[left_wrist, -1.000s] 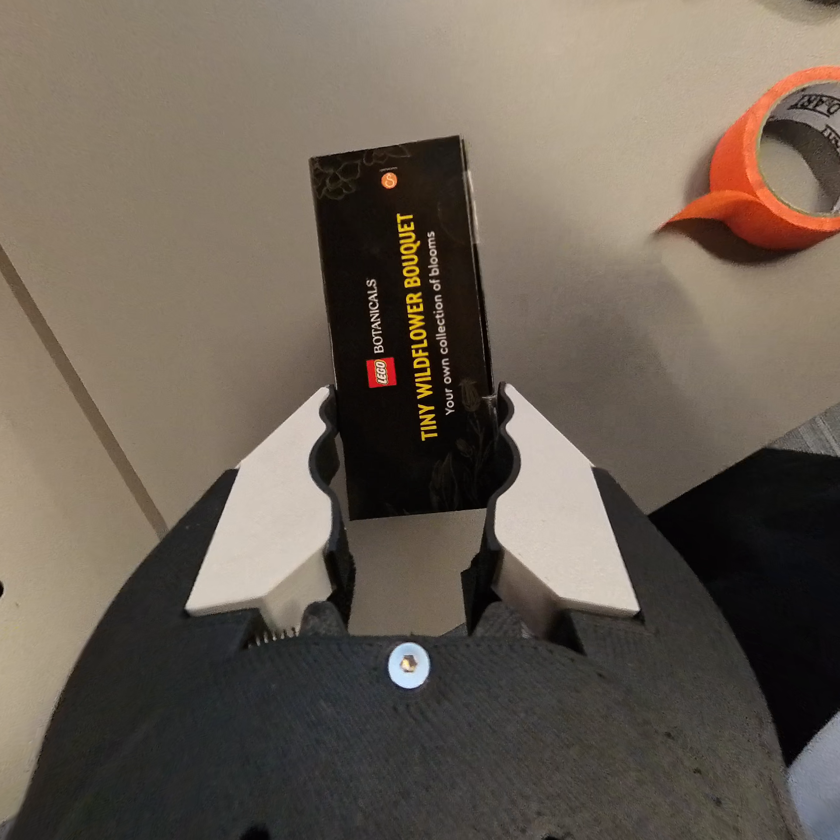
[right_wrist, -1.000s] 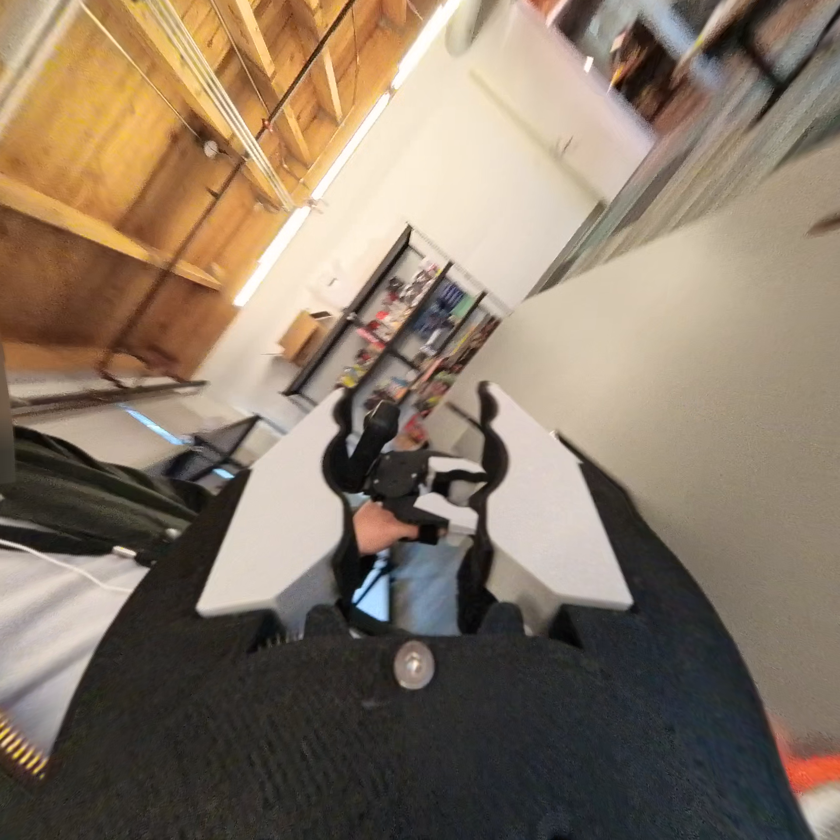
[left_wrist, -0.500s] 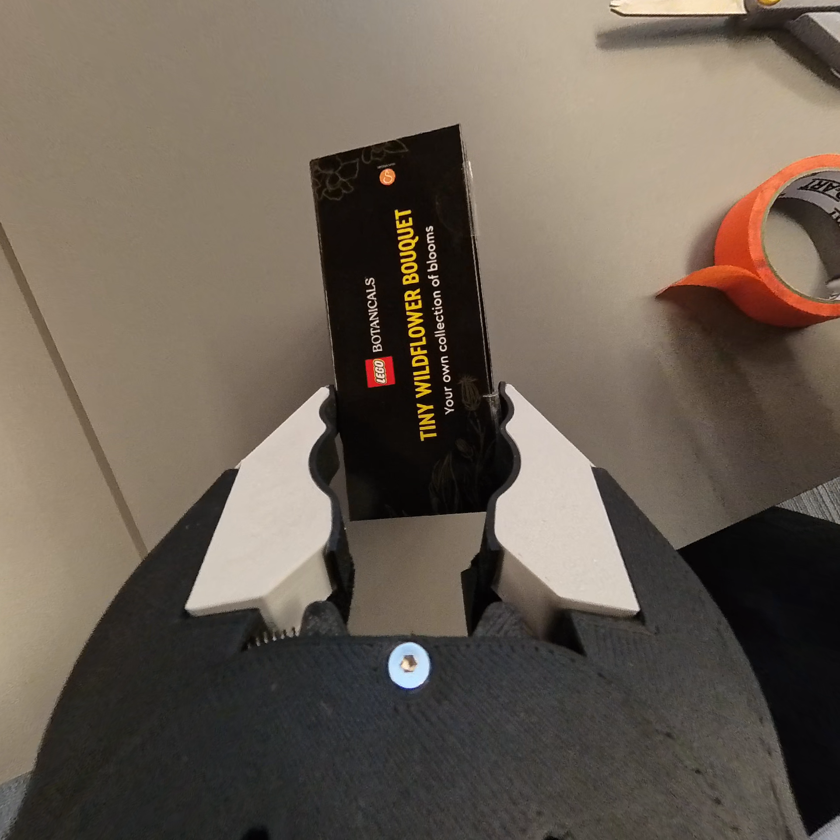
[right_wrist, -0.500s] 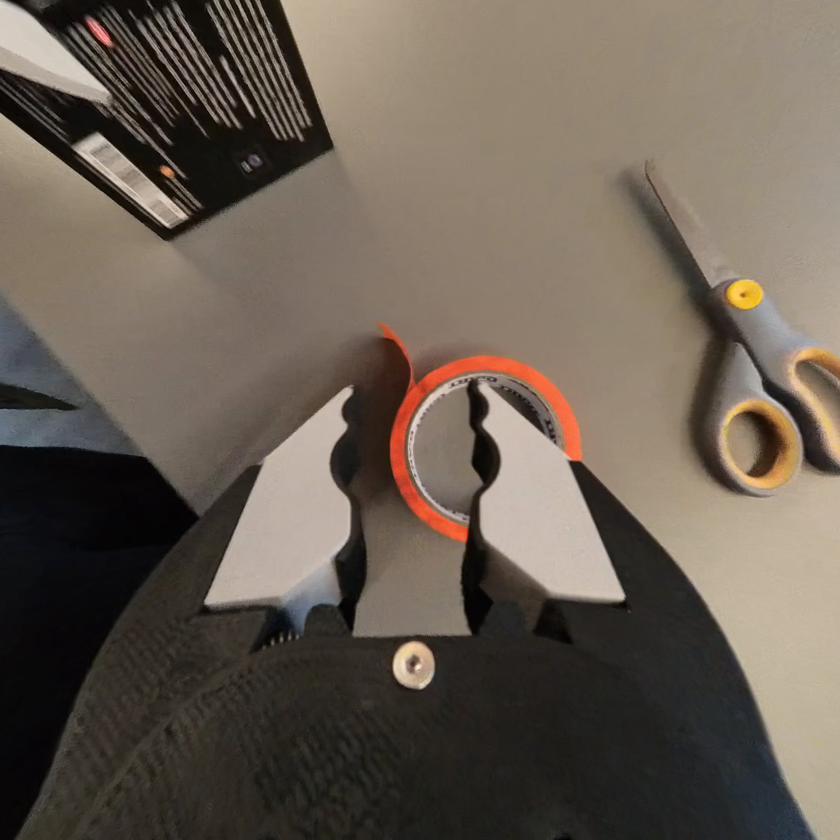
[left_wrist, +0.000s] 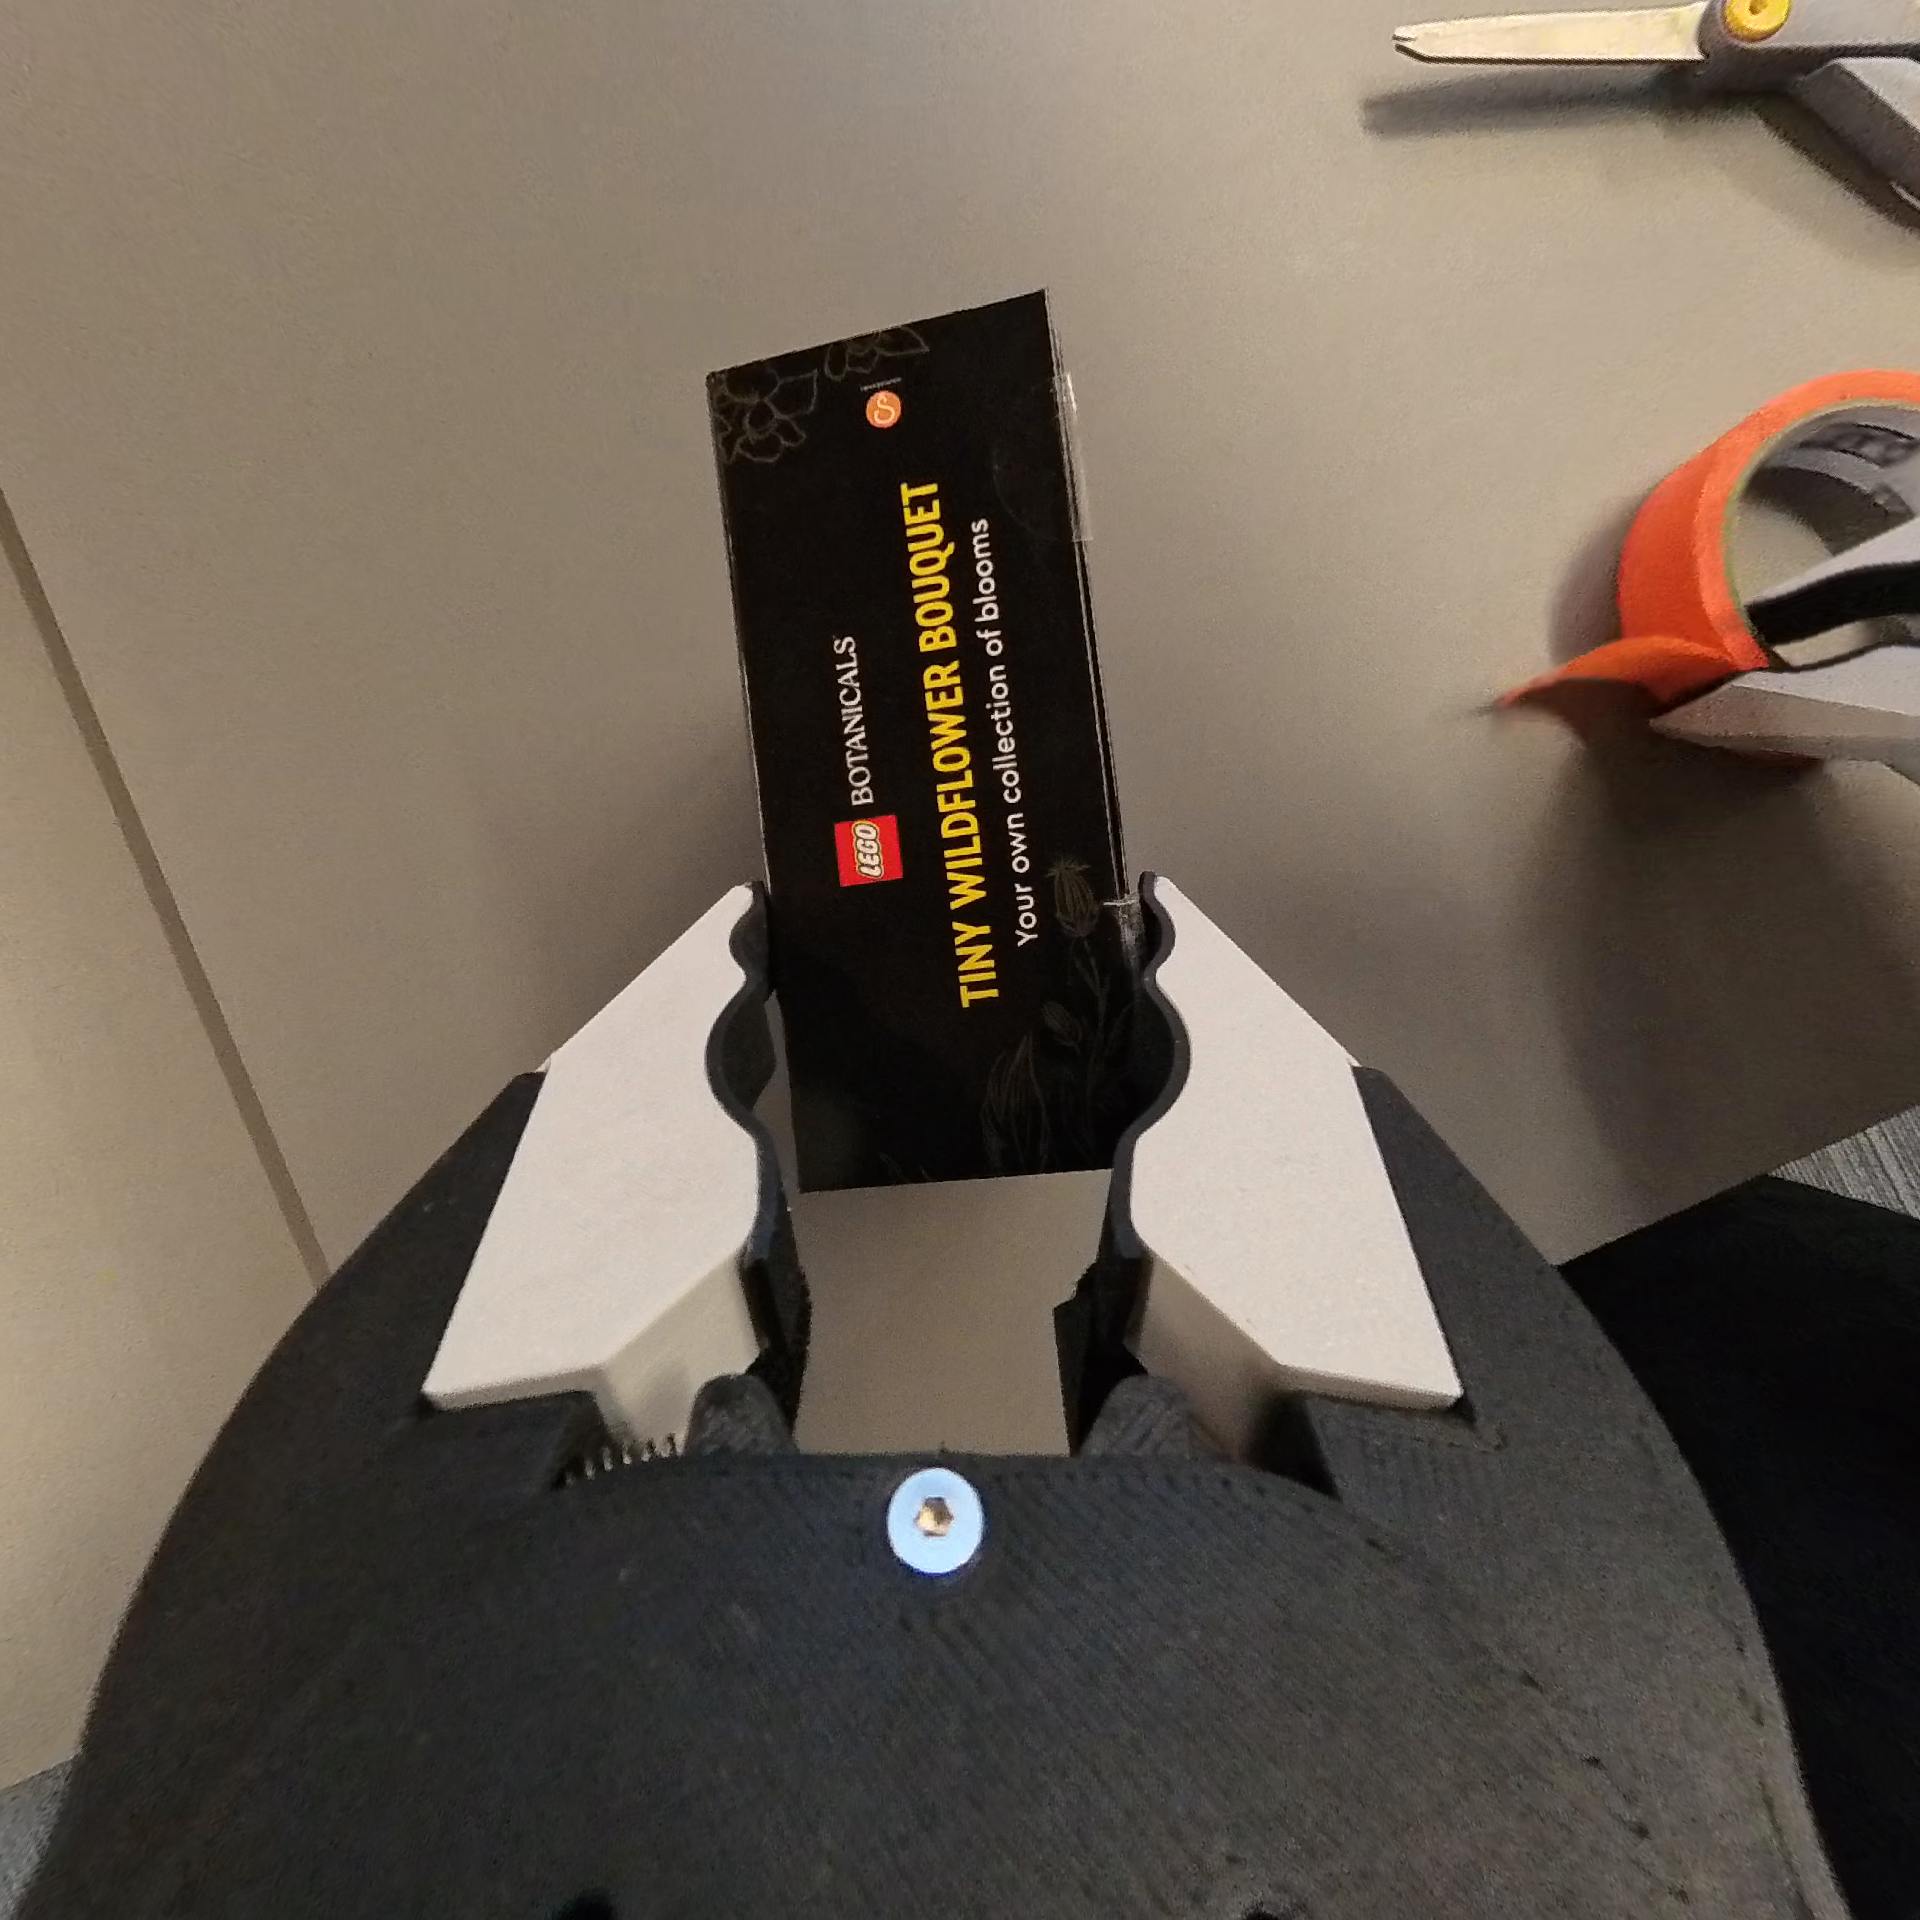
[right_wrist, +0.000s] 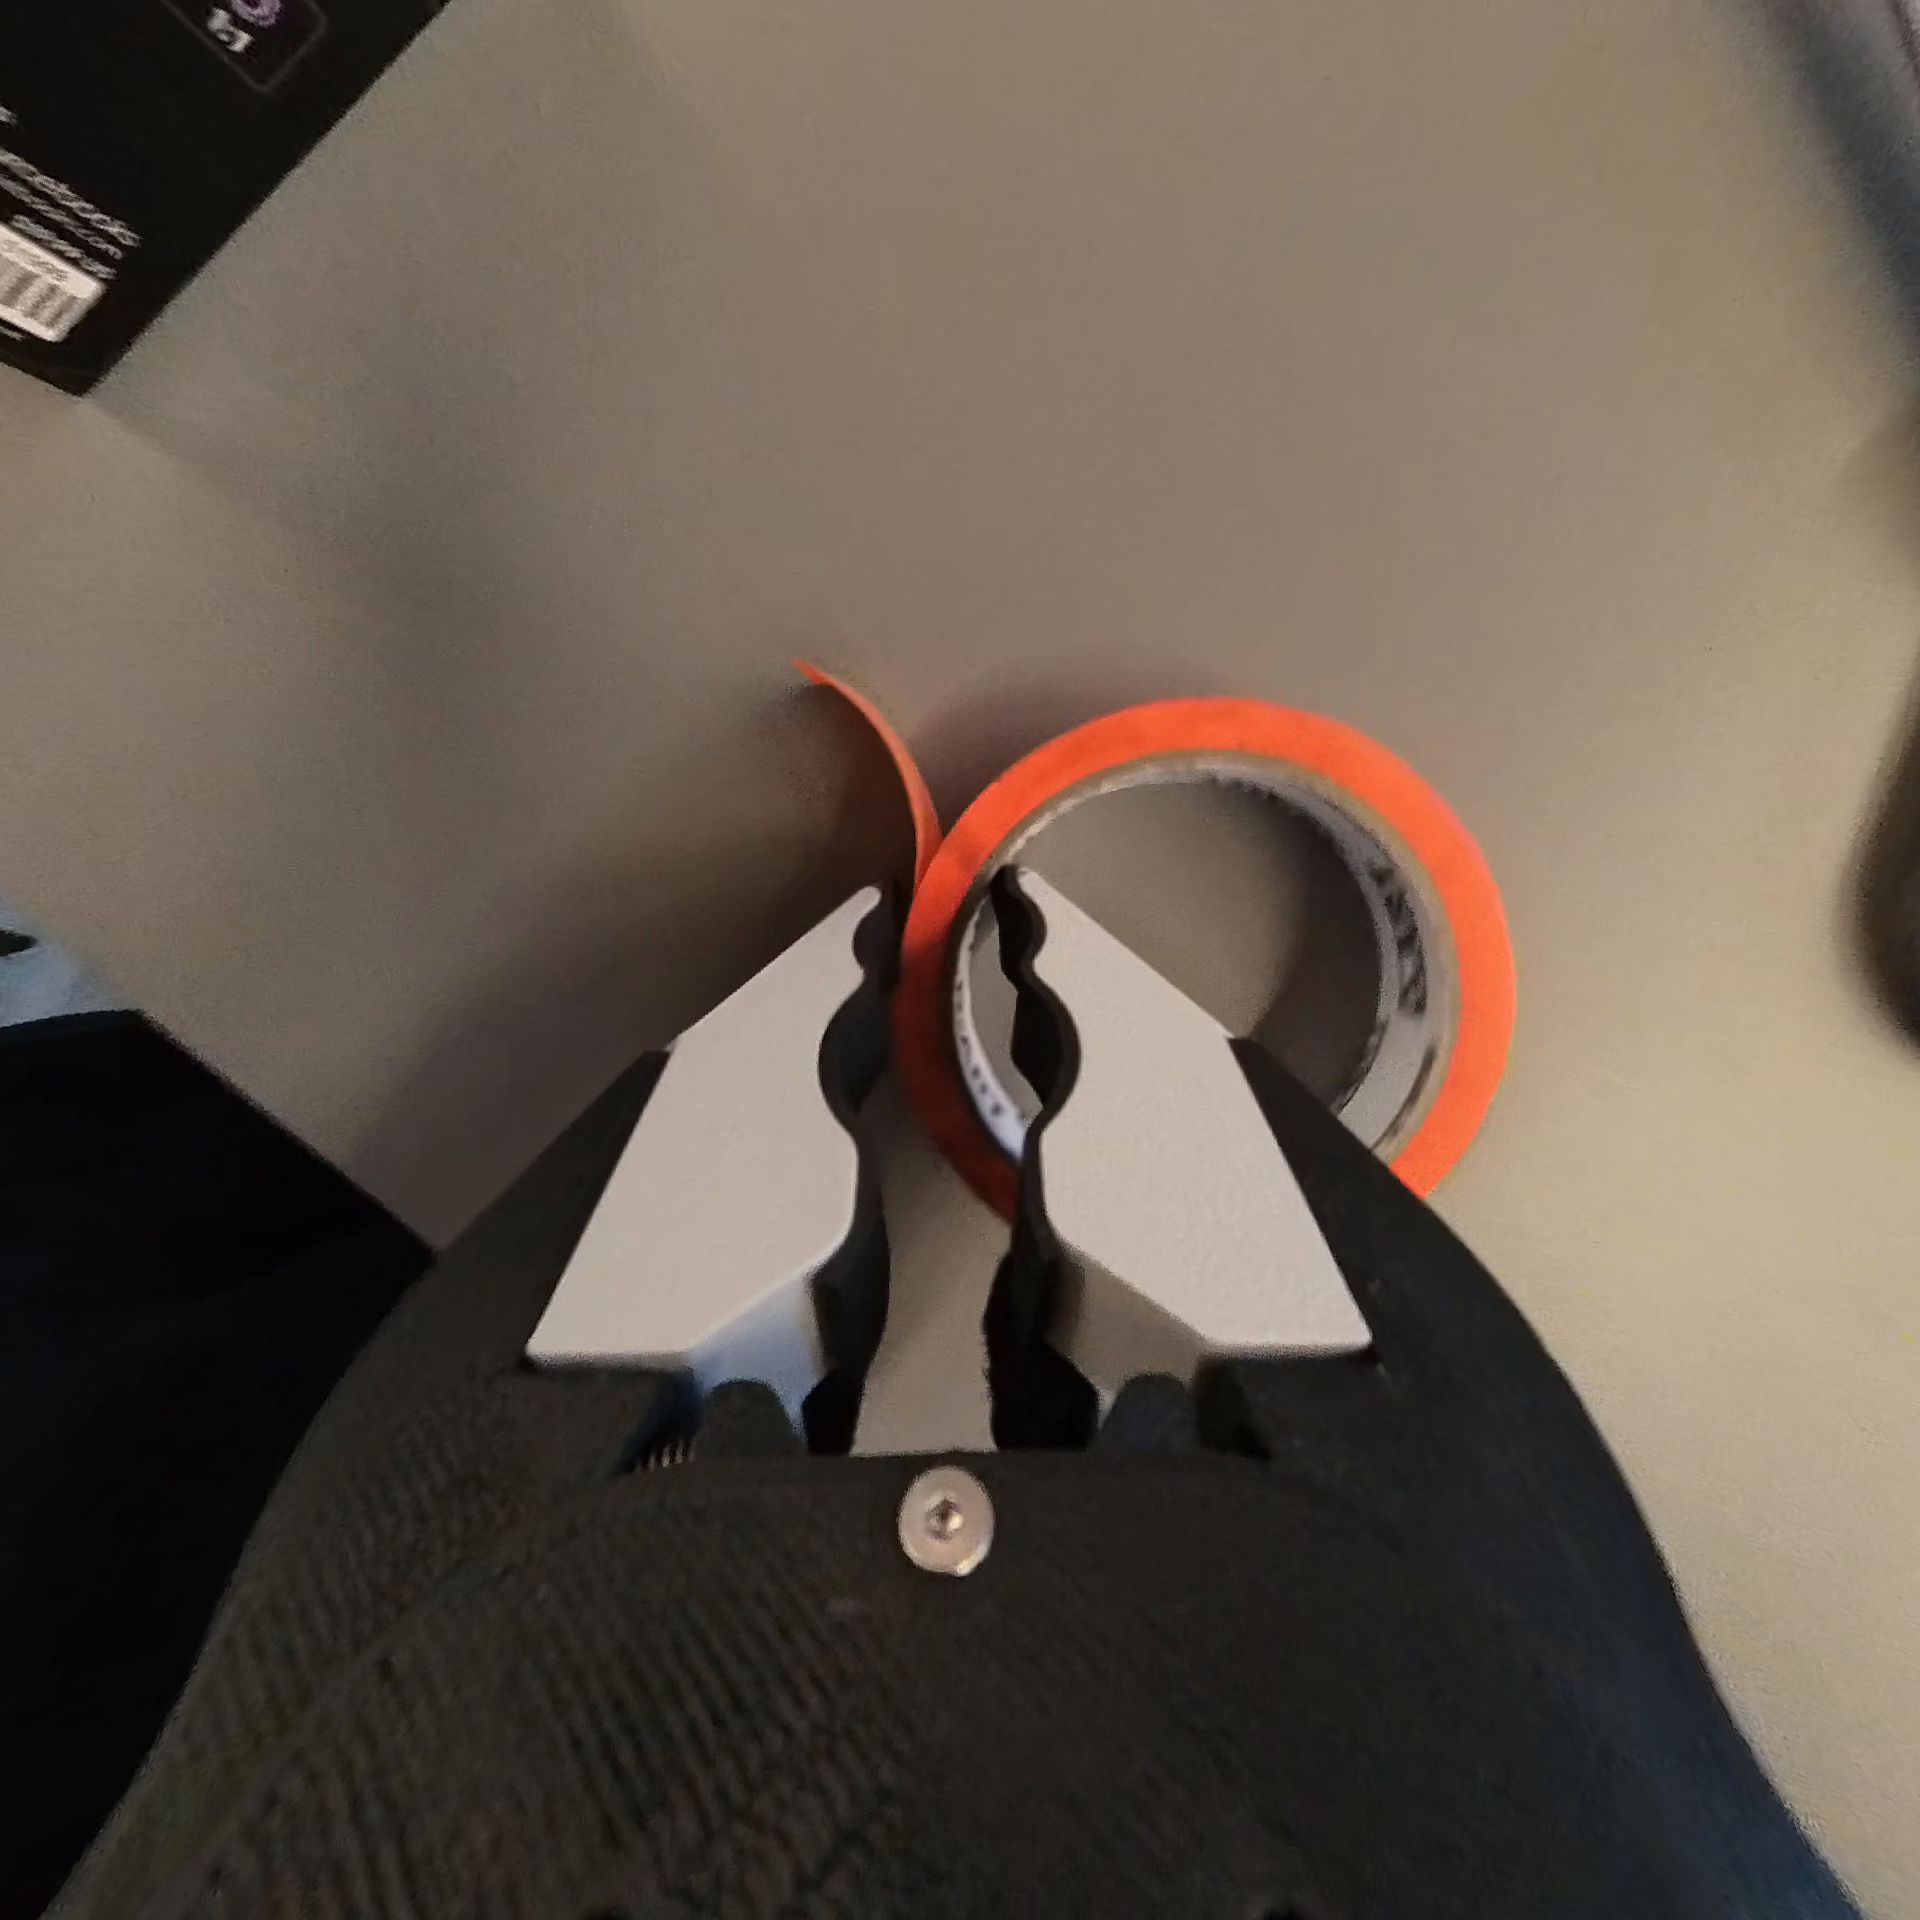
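A black printed box (left_wrist: 925, 748) is held upright above the table (left_wrist: 416, 416) by the left gripper (left_wrist: 951, 1039), its lower part clamped between the two white fingers (left_wrist: 623, 1195), which are set at a middling width against its narrow sides. To the right of the box, an orange tape roll (left_wrist: 1704, 540) lies flat on the table, and beyond the roll a pair of grey-handled scissors (left_wrist: 1662, 42) rests near the far edge of the view.

In the right wrist view, the right gripper (right_wrist: 940, 935) is seen straddling the near wall of the orange tape roll (right_wrist: 1247, 727): one finger is outside the roll, the other is inside its hollow core, and the gap between them is narrow. Whether the wall is fully pinched cannot be told; the roll appears to rest flat on the table (right_wrist: 1143, 364). A loose tail of tape (right_wrist: 873, 738) curls up just left of the roll, beside the outer finger.

The step in hand is judged to be the seizing of the roll while the box is held aloft.

The table is a plain, matte grey-beige surface with a thin seam to the left of the box. Little of the room is shown: only dark fabric at the table's near edge.
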